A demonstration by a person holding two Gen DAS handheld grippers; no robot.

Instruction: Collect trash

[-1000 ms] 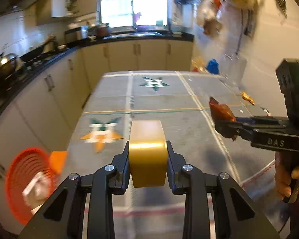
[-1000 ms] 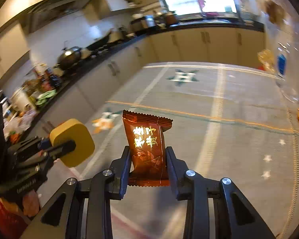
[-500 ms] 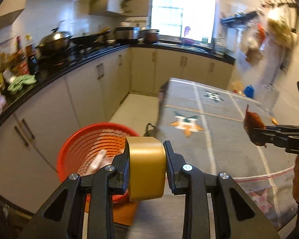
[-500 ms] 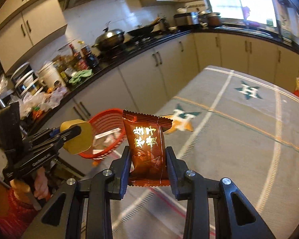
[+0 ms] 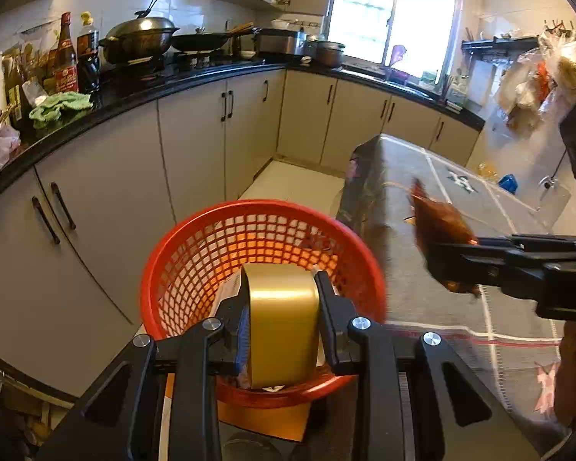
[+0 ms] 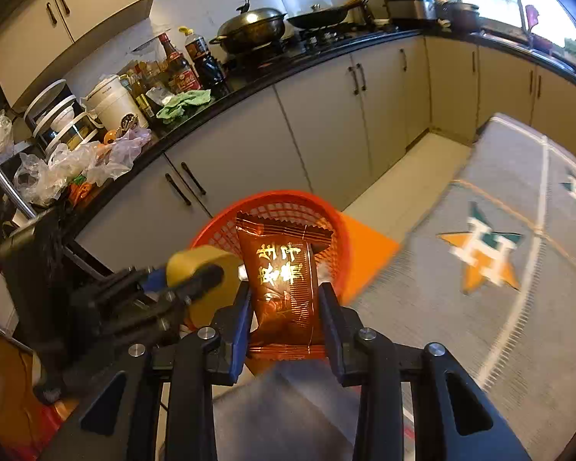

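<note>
At nine o'clock in the right wrist view, the left gripper (image 6: 207, 272) reaches in from the side, its jaws pinching a gold tape roll (image 6: 201, 269) by its flat faces. Seen from the left wrist, the same roll (image 5: 282, 322) hangs over the near wall of the red basket (image 5: 196, 253), which sits low beside the grey cabinets (image 5: 107, 199) at ten o'clock. Pale scraps already lie inside the basket, partly hidden by the roll.

Towards three o'clock in that view, the right gripper (image 5: 445, 265) comes in from the side, clamped on a brown snack wrapper (image 5: 439, 230) that is above the cloth-covered table (image 5: 460, 299), just beside the basket's rim and not yet over the opening. From the right wrist, the wrapper (image 6: 284, 280) stands upright between the pads.

Likely risks: if the right jaws let go now, the light wrapper could flutter onto the cloth or floor. The two grippers converge on one opening and could knock together. A heavy roll dropped on the near rim might tip the basket.
</note>
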